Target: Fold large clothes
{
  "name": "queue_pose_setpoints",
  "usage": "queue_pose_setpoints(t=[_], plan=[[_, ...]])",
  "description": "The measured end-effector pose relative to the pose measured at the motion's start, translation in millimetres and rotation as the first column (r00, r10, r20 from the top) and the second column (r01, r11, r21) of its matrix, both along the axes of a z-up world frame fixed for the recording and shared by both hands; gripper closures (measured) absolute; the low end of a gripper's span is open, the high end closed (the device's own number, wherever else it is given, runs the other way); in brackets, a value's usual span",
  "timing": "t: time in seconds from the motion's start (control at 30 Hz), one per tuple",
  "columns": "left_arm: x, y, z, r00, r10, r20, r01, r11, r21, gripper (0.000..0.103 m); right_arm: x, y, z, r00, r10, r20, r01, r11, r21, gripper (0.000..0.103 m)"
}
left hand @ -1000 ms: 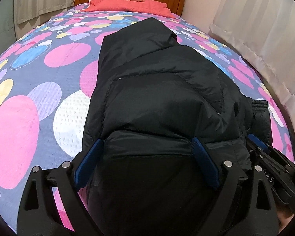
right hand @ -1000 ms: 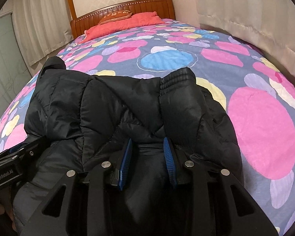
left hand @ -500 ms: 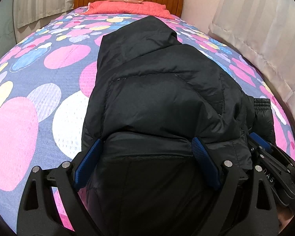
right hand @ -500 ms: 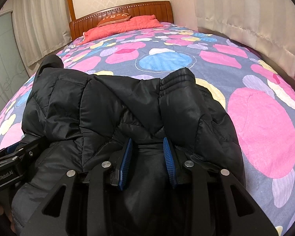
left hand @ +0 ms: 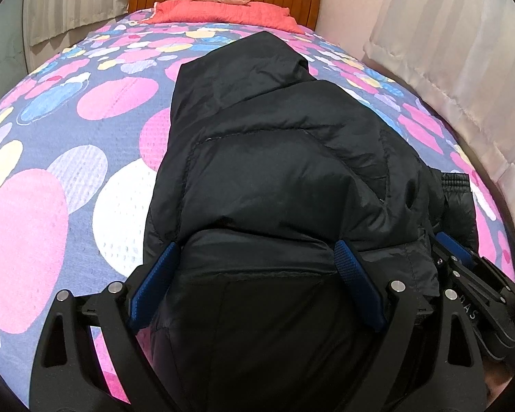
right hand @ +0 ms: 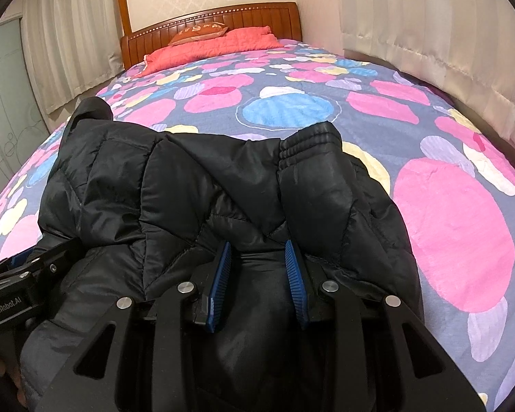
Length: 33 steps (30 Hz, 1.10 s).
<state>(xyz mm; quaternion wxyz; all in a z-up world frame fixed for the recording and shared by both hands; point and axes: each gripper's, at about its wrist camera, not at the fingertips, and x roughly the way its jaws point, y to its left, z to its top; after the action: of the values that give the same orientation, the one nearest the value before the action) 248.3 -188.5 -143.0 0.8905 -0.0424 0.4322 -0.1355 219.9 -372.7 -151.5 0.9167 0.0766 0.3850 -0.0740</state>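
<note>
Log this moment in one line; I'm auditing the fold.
left gripper: wide, around black jacket hem | right gripper: shut on jacket fold | jacket on bed

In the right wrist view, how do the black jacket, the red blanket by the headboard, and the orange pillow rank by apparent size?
1. black jacket: largest by far, though it is nearest the camera.
2. red blanket: much smaller in the picture, far away.
3. orange pillow: smallest, lying at the headboard by the blanket.
</note>
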Motion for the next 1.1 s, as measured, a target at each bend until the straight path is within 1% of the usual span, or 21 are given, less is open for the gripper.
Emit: queue_pose_setpoints(t=[0.1, 0.2, 0.23, 0.27, 0.33, 0.5, 0.53, 0.57, 0.63, 0.67, 0.7, 0.73, 0.77, 0.83, 0.87, 0.9, 0.93, 0.97, 1.0, 1.07, 1.1], plan=[[-0.9, 1.8, 6.8, 1.000, -0.003, -0.014, 0.003, 1.000, -0.012, 0.012, 0.2, 0.1, 5.1, 1.000, 0.003, -0.009, -0.003, 1.000, -0.001, 0.068], [-3.2, 9.5, 15.2, 0.999, 0.009, -0.041, -0.011, 0.999, -0.045, 0.012, -4.0, 0.4, 13.9, 1.000, -0.001, -0.015, 0.001, 1.000, -0.013, 0.068], [-3.6, 13.0, 17.6, 0.999, 0.016, -0.050, -0.019, 0.998, -0.059, 0.012, -6.9, 0.5, 17.8, 1.000, -0.006, -0.015, 0.005, 1.000, -0.019, 0.065], [-5.2, 19.6, 20.6, 0.997, 0.033, -0.063, -0.038, 0.996, -0.084, 0.012, -9.6, 0.2, 21.4, 1.000, -0.010, -0.012, 0.009, 1.000, -0.023, 0.058], [-7.9, 34.2, 26.0, 0.993, 0.081, -0.089, -0.093, 0.986, -0.138, 0.012, -15.7, -1.7, 28.3, 1.000, -0.024, -0.002, 0.024, 0.999, -0.025, 0.048], [-12.7, 69.8, 38.6, 0.978, 0.174, -0.115, -0.196, 0.953, -0.229, 0.012, -31.0, -18.9, 49.1, 0.998, -0.052, 0.031, 0.051, 0.998, 0.027, 0.048], [-13.6, 80.3, 39.8, 0.973, 0.193, -0.124, -0.219, 0.943, -0.252, 0.012, -33.4, -24.0, 53.2, 0.998, -0.057, 0.038, 0.056, 0.997, 0.045, 0.044], [-13.6, 88.0, 39.7, 0.969, 0.208, -0.134, -0.238, 0.932, -0.273, 0.012, -35.4, -30.3, 56.8, 0.997, -0.065, 0.044, 0.062, 0.996, 0.070, 0.036], [-14.9, 113.6, 34.0, 0.949, 0.259, -0.180, -0.308, 0.884, -0.353, 0.012, -38.4, -44.7, 61.1, 0.995, -0.086, 0.052, 0.078, 0.987, 0.143, 0.029], [-14.1, 121.8, 30.5, 0.939, 0.275, -0.205, -0.335, 0.864, -0.376, 0.012, -36.6, -50.5, 61.0, 0.994, -0.096, 0.051, 0.085, 0.979, 0.183, 0.028], [-13.4, 132.4, 22.8, 0.926, 0.285, -0.246, -0.366, 0.836, -0.409, 0.012, -37.4, -61.1, 59.5, 0.993, -0.111, 0.048, 0.096, 0.967, 0.238, 0.027], [-12.7, 141.7, 13.1, 0.913, 0.283, -0.293, -0.391, 0.809, -0.439, 0.012, -37.6, -70.4, 56.2, 0.992, -0.123, 0.041, 0.106, 0.950, 0.294, 0.027], [-12.4, 146.3, 5.9, 0.902, 0.285, -0.325, -0.413, 0.791, -0.452, 0.012, -37.2, -76.8, 52.3, 0.991, -0.132, 0.033, 0.114, 0.935, 0.337, 0.027], [-14.2, 156.9, -11.2, 0.873, 0.289, -0.393, -0.464, 0.743, -0.483, 0.012, -35.5, -93.4, 38.8, 0.988, -0.154, -0.004, 0.140, 0.890, 0.435, 0.027], [-16.6, 160.9, -21.0, 0.861, 0.280, -0.426, -0.483, 0.711, -0.511, 0.012, -35.8, -101.4, 29.5, 0.986, -0.165, -0.024, 0.157, 0.864, 0.479, 0.027], [-18.4, 161.3, -28.8, 0.860, 0.255, -0.442, -0.484, 0.684, -0.546, 0.012, -35.3, -106.3, 22.6, 0.985, -0.171, -0.037, 0.166, 0.847, 0.505, 0.027], [-19.5, 158.0, -32.4, 0.869, 0.232, -0.436, -0.467, 0.672, -0.574, 0.012, -34.9, -110.9, 15.5, 0.983, -0.174, -0.051, 0.175, 0.831, 0.528, 0.027], [-18.9, 153.4, -31.8, 0.881, 0.215, -0.421, -0.445, 0.678, -0.585, 0.011, -33.8, -116.6, 5.2, 0.982, -0.174, -0.072, 0.184, 0.810, 0.557, 0.027], [-17.9, 146.8, -31.0, 0.897, 0.191, -0.399, -0.410, 0.696, -0.589, 0.010, -32.9, -119.9, -3.9, 0.981, -0.170, -0.092, 0.191, 0.789, 0.584, 0.027], [-15.7, 134.9, -29.6, 0.920, 0.144, -0.365, -0.348, 0.730, -0.589, 0.005, -32.0, -122.4, -19.1, 0.982, -0.148, -0.114, 0.187, 0.744, 0.641, 0.027], [-14.2, 129.4, -28.3, 0.926, 0.129, -0.355, -0.326, 0.747, -0.579, 0.002, -33.3, -122.6, -22.9, 0.984, -0.143, -0.106, 0.177, 0.729, 0.661, 0.026]])
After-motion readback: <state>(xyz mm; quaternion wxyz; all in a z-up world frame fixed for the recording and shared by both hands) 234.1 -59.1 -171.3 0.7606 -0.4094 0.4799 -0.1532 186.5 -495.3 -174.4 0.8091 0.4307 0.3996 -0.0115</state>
